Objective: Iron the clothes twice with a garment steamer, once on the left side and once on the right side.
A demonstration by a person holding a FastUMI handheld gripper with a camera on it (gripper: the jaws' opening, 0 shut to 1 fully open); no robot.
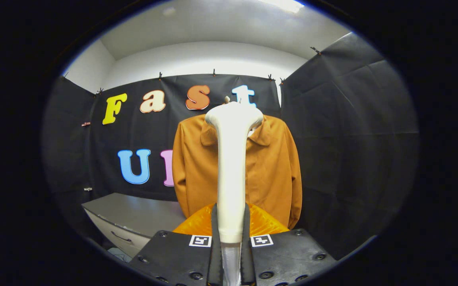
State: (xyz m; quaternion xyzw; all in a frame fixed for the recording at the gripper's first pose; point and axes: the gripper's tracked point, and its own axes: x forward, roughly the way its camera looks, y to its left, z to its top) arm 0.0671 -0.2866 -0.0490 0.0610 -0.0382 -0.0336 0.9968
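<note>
The tool (231,234) clamps the steamer (232,159) low on its rigid, likely top-heavy handle, soft jacket (272,167) hanging beyond.

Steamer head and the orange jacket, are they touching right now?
Cannot tell. In the gripper view the steamer, clamped between the fingers, overlaps the jacket at its collar; depth is unclear.
</note>
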